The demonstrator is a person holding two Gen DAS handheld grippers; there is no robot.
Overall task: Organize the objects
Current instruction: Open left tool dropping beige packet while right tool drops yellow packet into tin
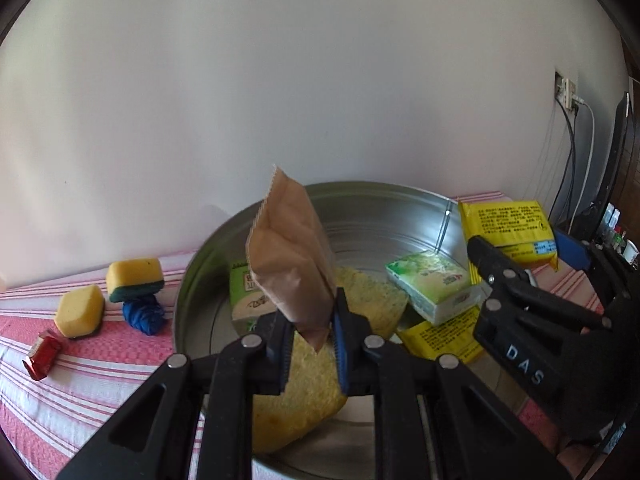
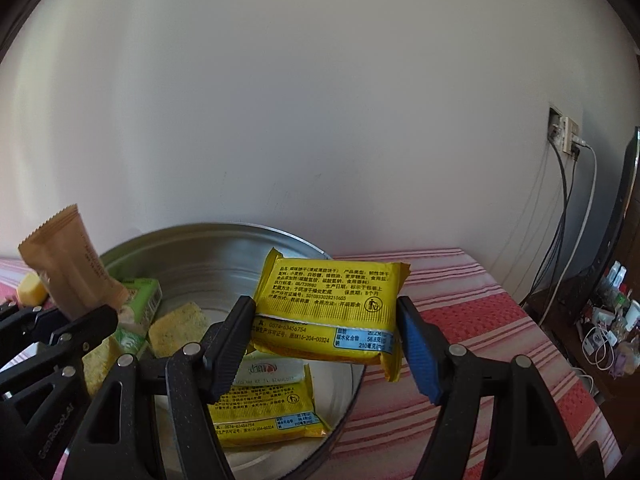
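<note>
Right gripper (image 2: 324, 340) clamping yellow packet (image 2: 332, 304), code 0574-63456754

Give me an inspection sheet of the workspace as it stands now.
Surface: striped cloth, pink and white.
Job's things: metal basin holds a yellow packet, green boxes, flat sponges.
Clutter: two yellow sponges, blue bundle, red packet left of the basin.
Grippers: left hand-held gripper shut on brown sachet; right hand-held gripper shut on yellow pack.
Cables: from wall socket downward.
Surroundings: white wall, cluttered shelf at right.
</note>
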